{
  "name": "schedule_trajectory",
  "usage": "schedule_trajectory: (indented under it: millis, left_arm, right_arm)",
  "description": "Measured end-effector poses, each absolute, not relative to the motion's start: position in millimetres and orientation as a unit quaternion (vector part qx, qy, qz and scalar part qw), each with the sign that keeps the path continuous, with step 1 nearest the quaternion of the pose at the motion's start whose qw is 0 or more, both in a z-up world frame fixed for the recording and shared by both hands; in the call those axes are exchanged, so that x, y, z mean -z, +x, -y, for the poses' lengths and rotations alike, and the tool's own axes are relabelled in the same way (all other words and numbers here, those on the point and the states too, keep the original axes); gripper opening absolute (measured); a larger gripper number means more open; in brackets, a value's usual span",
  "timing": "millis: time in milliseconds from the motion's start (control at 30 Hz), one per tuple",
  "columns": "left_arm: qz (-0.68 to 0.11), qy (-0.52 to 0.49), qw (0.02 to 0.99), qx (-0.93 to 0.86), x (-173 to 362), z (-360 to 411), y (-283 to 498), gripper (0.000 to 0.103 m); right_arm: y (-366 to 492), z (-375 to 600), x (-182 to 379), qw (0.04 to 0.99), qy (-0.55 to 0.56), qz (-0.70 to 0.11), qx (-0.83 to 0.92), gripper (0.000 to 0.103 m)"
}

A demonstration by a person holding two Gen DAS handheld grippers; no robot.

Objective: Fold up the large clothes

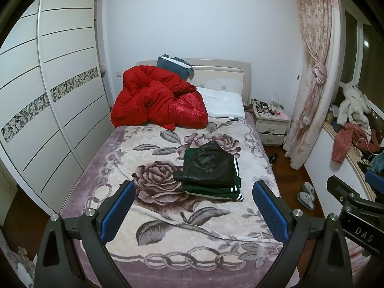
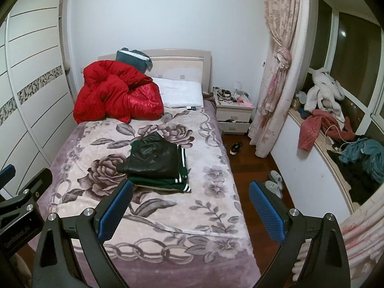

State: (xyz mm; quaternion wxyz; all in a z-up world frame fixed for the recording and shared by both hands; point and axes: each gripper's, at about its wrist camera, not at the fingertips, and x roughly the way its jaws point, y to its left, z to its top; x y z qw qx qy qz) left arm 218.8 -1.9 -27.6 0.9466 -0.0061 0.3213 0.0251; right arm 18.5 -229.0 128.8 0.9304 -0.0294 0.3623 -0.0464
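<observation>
At the far left stands a tall white sliding-door wardrobe (image 1: 60,91) with a grey mosaic band across its panels, close beside the bed. Next comes the bed's floral plush blanket (image 1: 153,206), pale with large mauve roses and a chain border. A crumpled red quilt (image 1: 156,103) is heaped at the head end on the wardrobe side, with a grey-blue cushion (image 1: 174,66) propped behind it against the beige headboard, and a white pillow (image 1: 224,104) just beside the quilt.

The left gripper (image 1: 194,212) hovers above the foot of the bed, its blue-padded fingers (image 1: 116,212) spread wide and holding nothing. Between those fingers, further up the bed, lies the folded black leather jacket (image 1: 206,165), resting on top of a folded dark green garment with white stripes (image 1: 223,189); the stack sits near the middle of the blanket, towards the side away from the wardrobe.

The right gripper (image 2: 190,212) is held just beside the left one, likewise spread apart and empty, well short of the stack.

Further right, a cluttered white bedside cabinet (image 2: 234,115) touches the bed's head corner, a pink floral curtain (image 2: 280,72) hangs tied back, grey slippers (image 2: 274,182) lie on the dark wood floor, and a window ledge (image 2: 319,148) carries loose clothes.
</observation>
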Motion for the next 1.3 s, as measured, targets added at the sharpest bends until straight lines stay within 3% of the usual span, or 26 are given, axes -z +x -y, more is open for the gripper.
schedule_trajectory:
  millis: [1300]
  left_arm:
    - [-0.314, -0.006, 0.949, -0.029, 23.4, 5.3, 216.4, 0.100]
  right_arm:
    - [2.6, 230.9, -124.7, 0.931, -0.022, -0.361, 0.056, 0.099]
